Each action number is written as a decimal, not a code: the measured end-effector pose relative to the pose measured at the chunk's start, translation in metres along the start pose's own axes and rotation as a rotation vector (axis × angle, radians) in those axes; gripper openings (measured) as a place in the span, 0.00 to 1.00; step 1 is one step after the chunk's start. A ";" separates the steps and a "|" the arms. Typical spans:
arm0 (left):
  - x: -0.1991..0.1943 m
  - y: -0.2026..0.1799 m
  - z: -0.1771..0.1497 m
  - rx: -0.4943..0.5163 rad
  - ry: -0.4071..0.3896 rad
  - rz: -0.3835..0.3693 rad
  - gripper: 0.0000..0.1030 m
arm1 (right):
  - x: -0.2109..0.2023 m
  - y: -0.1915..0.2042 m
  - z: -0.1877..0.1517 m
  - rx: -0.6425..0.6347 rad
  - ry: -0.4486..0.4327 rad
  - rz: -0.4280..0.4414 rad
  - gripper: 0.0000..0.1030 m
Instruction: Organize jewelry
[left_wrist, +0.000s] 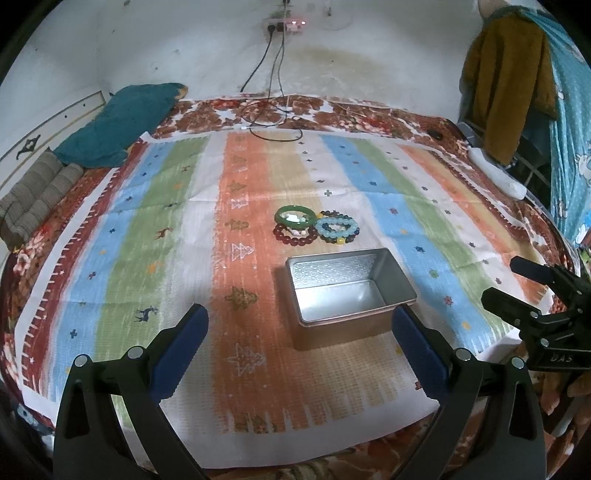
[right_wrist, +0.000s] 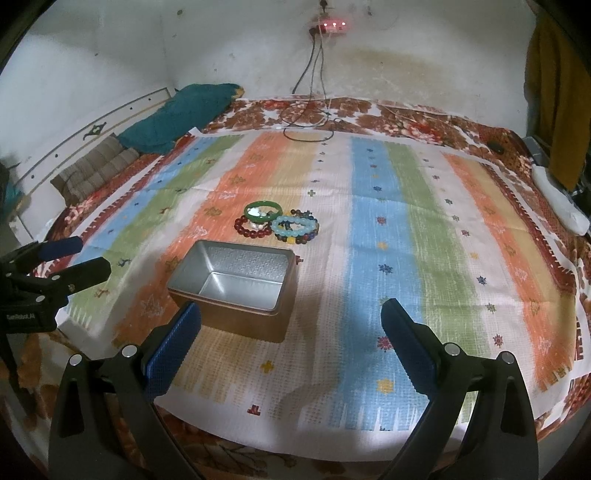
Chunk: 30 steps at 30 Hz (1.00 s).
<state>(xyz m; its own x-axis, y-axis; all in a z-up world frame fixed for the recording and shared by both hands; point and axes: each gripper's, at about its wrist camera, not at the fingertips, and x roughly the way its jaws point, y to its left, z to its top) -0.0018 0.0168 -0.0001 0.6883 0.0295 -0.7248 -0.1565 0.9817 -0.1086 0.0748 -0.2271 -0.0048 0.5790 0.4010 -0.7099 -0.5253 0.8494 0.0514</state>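
On the striped cloth (left_wrist: 177, 206) near its middle lies a small heap of bracelets (left_wrist: 316, 225), just beyond the far side of an open metal tin (left_wrist: 351, 295). Within the heap, a green bangle (left_wrist: 295, 218) rests partly on a dark red bead bracelet (left_wrist: 293, 236), with a pale blue bead bracelet (left_wrist: 338, 227) touching both and lying over a darker multicoloured strand. Small pale items sit inside the bangle; what they are cannot be made out. Nothing is visible inside the tin, and no lid shows. Left gripper (left_wrist: 299, 336) hangs above the cloth on the near side of the tin, jaws spread wide, holding nothing. Right gripper (right_wrist: 291, 332) is likewise wide open and holds nothing, its left finger overlapping the tin's near corner in its own view. Each gripper appears at the edge of the other's view, partly cut off. Further out, loose cables (left_wrist: 269, 122) trail across the floral bedspread (left_wrist: 369, 118) from a wall socket (left_wrist: 284, 26), a teal pillow (left_wrist: 122, 122) lies at the far left, and a brown garment (left_wrist: 509, 81) hangs at right.
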 end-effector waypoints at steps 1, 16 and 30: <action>0.001 0.002 0.000 -0.008 0.005 0.001 0.95 | -0.003 -0.001 0.000 0.007 -0.015 -0.011 0.96; 0.001 0.006 0.000 -0.022 0.006 0.002 0.95 | 0.003 -0.007 0.003 0.021 0.008 -0.013 0.96; -0.003 0.013 -0.008 -0.027 0.015 0.010 0.95 | 0.005 -0.005 0.002 0.013 0.013 -0.016 0.96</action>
<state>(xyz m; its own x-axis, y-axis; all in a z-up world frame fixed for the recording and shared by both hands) -0.0111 0.0285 -0.0048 0.6758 0.0367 -0.7362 -0.1827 0.9759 -0.1191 0.0813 -0.2294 -0.0072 0.5793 0.3827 -0.7197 -0.5075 0.8602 0.0489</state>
